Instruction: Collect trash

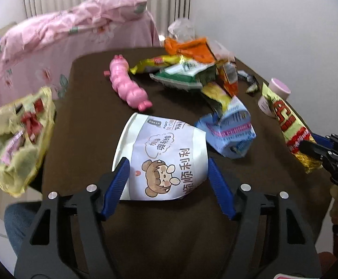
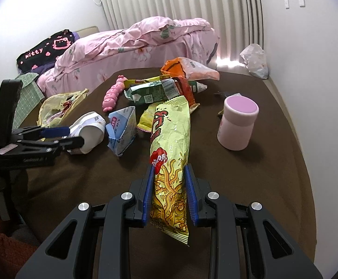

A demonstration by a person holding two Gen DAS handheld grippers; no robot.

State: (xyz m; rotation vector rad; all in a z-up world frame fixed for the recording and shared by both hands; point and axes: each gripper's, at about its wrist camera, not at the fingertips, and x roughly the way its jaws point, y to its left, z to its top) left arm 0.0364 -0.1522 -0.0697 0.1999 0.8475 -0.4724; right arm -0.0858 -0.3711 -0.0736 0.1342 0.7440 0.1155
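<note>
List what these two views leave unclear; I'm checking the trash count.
- Yellow plastic bag: contents blurred in the left wrist view.
- Wrapper pile: overlapping, so the count is unclear in both views.
- White snack bag: far side hidden by the left tool in the right wrist view.

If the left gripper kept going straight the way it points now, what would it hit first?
The white cartoon-bear bag already lies between the left gripper's open fingers, so it would meet that first. Beyond it, probably the brown table short of the pink toy; depth is uncertain.
</note>
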